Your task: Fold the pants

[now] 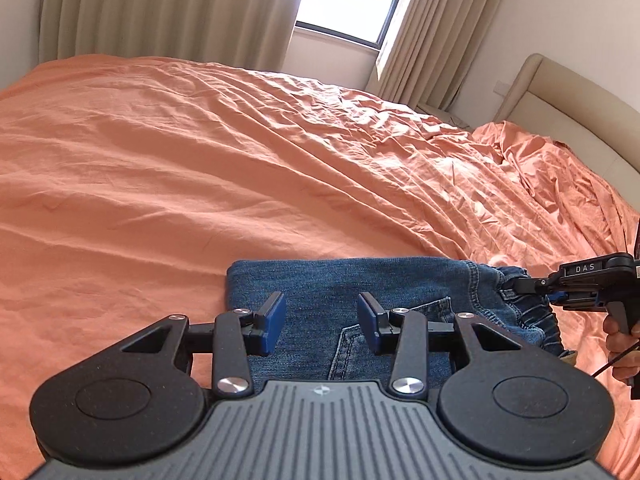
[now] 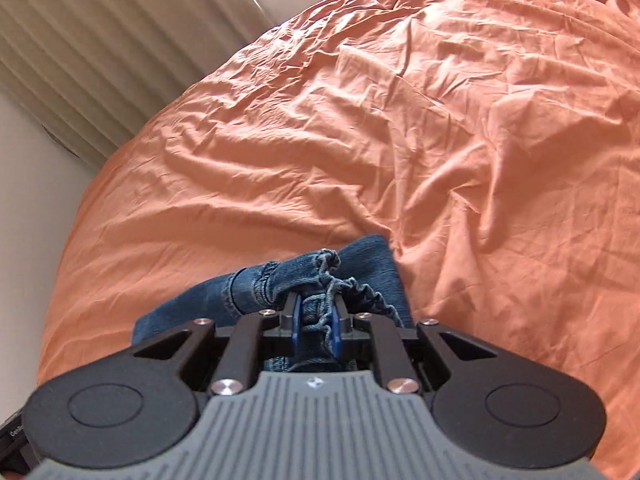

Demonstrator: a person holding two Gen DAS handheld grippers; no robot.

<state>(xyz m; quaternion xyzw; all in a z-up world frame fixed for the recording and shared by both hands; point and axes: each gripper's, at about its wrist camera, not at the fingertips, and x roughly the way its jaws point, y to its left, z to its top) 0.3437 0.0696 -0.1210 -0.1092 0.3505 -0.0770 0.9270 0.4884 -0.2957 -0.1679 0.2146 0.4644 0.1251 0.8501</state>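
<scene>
Blue denim pants [image 1: 352,288] with gathered elastic waistband, folded compact, lying on the bed's wrinkled orange sheet [image 1: 200,160], near its front edge. Likely soft yet weighty; thick layers, seams and waistband offering firm grip, unlikely to slip. Long axis running left to right in the left wrist view, waistband pointing right. Left gripper [image 1: 322,328] above the denim, jaws wide, holding nothing. Right gripper [image 2: 316,330] with jaws narrow, clamped on bunched waistband [image 2: 320,280].

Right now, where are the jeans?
The jeans lie on the orange bedsheet, under the open left gripper; the right gripper pinches their waistband.
</scene>
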